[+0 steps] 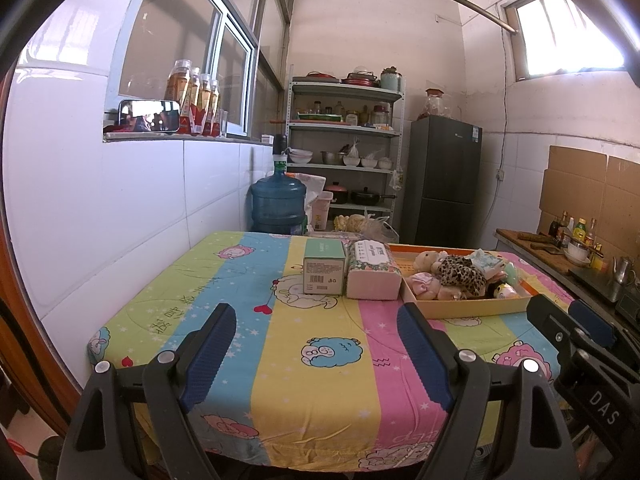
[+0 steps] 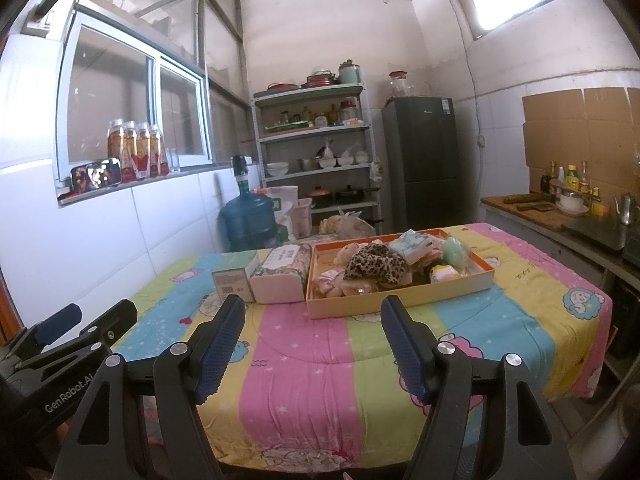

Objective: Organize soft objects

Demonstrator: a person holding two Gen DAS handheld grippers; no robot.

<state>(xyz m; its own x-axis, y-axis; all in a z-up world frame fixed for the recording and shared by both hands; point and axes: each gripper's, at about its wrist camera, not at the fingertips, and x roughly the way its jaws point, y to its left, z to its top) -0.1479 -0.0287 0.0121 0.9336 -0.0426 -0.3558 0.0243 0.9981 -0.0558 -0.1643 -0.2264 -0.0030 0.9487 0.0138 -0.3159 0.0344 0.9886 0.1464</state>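
Hovering above the near edge of the bench [image 1: 280, 360], the left claw [image 1: 316, 316] is spread wide with nothing between its blue pads. The right claw [image 2: 312, 312] hangs beside it, likewise released and empty. Both point toward a shallow orange-rimmed tray [image 2: 400, 300] on the striped cartoon cloth, well apart from either claw. Heaped in the tray are the soft toys [image 2: 376, 268]: a leopard-print plush, a pale bear, pink and green pieces. Just left of the tray lie a tissue pack [image 1: 372, 272] and a green box [image 1: 324, 268], touching each other.
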